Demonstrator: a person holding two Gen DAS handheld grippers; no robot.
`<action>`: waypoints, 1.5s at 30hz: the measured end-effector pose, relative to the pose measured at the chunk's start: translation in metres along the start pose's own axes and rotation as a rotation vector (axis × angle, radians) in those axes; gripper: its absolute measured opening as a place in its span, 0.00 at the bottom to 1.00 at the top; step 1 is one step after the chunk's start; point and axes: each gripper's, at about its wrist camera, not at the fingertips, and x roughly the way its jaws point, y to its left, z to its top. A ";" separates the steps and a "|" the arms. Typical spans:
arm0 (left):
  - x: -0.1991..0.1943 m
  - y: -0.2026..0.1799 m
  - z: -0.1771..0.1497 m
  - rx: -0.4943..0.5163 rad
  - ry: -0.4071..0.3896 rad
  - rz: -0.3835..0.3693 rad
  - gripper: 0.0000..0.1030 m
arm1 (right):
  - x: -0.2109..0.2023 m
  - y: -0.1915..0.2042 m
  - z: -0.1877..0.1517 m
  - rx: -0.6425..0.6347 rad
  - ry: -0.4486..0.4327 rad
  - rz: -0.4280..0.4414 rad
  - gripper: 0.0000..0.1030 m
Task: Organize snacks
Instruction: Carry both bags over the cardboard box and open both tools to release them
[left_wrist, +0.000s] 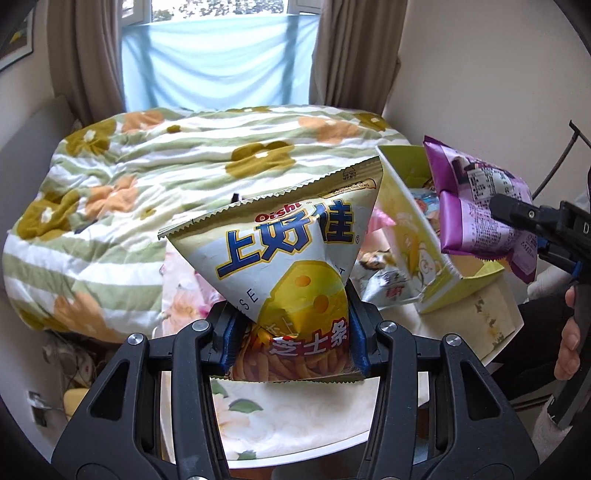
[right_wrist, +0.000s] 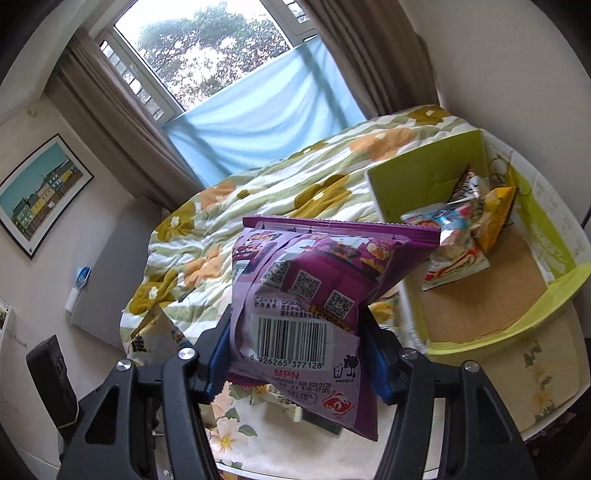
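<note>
Here, the left gripper (left_wrist: 291, 332) is clamped on the lower part of a white-and-yellow Oishi snack bag (left_wrist: 284, 251), held above the floral tablecloth (left_wrist: 280, 417). The right gripper (right_wrist: 297, 354) pinches a purple snack bag (right_wrist: 306, 295) just beside the yellow-green box (right_wrist: 413, 177), which already contains several snack packets (right_wrist: 458, 236).

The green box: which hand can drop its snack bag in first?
Probably the right. Its gripper holds the purple bag right beside the green box. The left gripper, holding the cheese-stick bag, looks farther away.
</note>
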 end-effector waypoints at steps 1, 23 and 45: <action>0.001 -0.011 0.007 0.011 -0.008 -0.010 0.42 | -0.007 -0.009 0.003 0.004 -0.010 -0.012 0.55; 0.155 -0.255 0.078 0.062 0.120 -0.128 0.42 | -0.059 -0.229 0.099 -0.004 -0.013 -0.110 0.55; 0.135 -0.230 0.043 -0.039 0.117 0.062 0.99 | -0.005 -0.224 0.098 -0.250 0.116 -0.097 0.55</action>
